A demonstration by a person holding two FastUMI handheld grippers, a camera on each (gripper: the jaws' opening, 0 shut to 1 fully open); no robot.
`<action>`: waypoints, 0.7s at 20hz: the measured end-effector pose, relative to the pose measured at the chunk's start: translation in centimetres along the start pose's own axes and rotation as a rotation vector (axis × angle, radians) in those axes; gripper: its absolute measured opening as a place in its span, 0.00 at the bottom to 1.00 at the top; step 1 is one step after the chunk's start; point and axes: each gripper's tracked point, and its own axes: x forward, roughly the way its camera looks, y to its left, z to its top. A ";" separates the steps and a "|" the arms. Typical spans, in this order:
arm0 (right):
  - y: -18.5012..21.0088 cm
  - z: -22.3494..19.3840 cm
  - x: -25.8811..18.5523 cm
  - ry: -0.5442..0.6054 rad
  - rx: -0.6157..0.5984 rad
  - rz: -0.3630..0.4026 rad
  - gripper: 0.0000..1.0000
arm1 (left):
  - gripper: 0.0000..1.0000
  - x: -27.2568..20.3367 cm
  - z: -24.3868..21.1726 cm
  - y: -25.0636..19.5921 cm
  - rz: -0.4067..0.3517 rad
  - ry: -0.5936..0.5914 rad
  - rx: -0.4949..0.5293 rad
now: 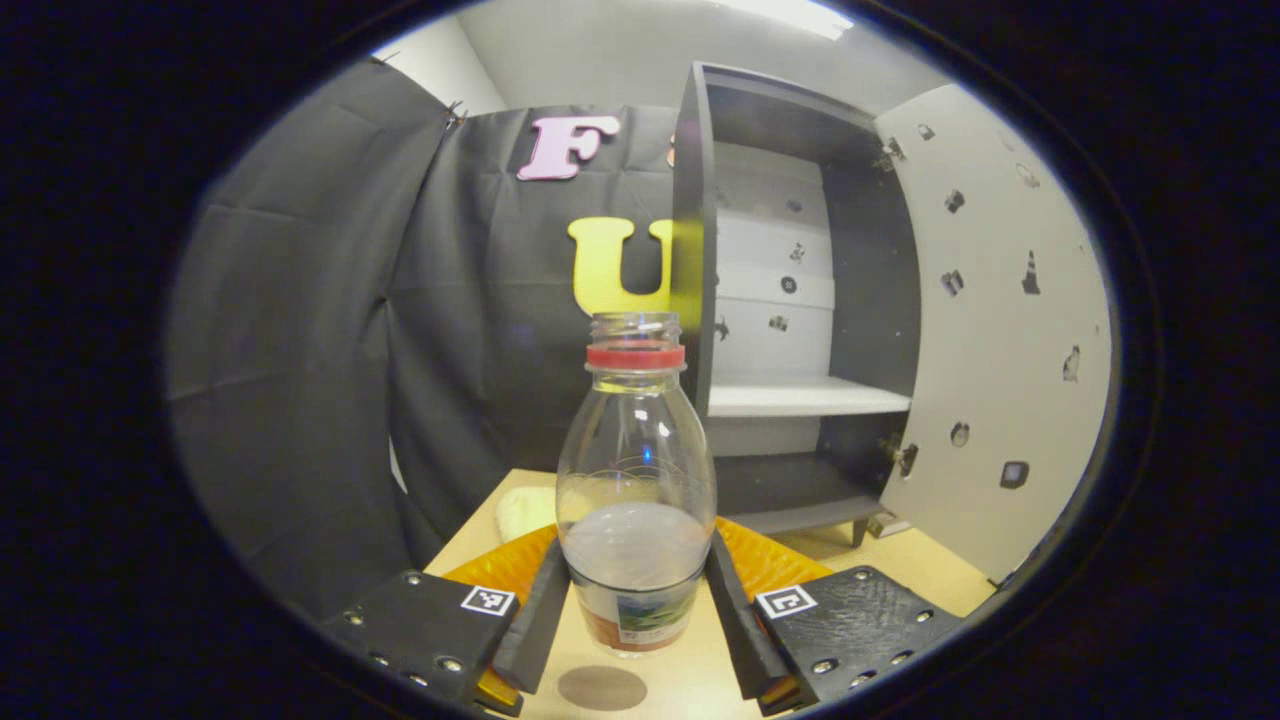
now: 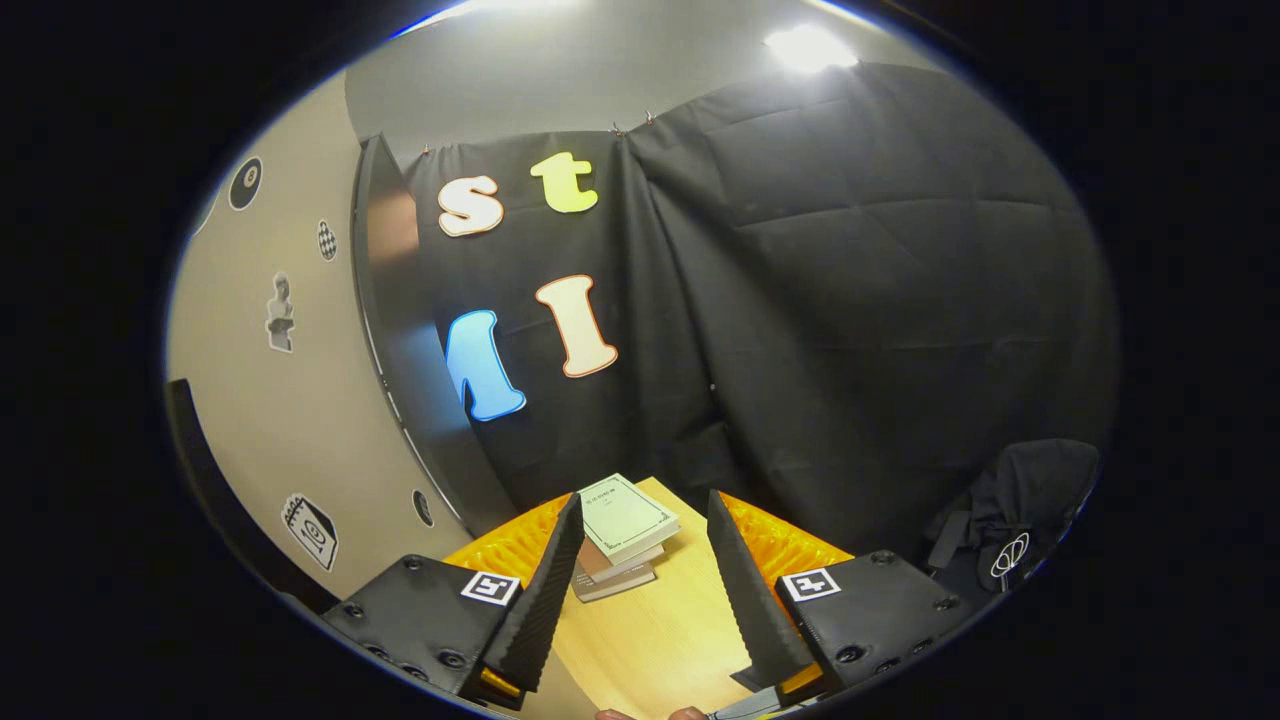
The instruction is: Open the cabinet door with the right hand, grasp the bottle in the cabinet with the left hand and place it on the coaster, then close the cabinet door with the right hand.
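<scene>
Bottle [image 1: 634, 480], clear, capless, red-ringed, part-filled, upright, clamped by left gripper [image 1: 634, 610]; right gripper [image 2: 640, 590] gapes.

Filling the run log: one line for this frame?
stage: carrying bottle to coaster | left hand-held gripper: shut on bottle | right hand-held gripper: open, empty | cabinet door: open

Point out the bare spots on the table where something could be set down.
Bare wooden tabletop lies between the right gripper and the stacked books. More shows before the open grey cabinet. It is crowded where the left gripper holds the clear plastic bottle.
</scene>
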 end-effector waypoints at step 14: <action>-3.6 -2.2 -1.9 0.051 -0.107 -0.103 0.80 | 0.72 1.1 -14.7 1.2 0.091 0.004 0.082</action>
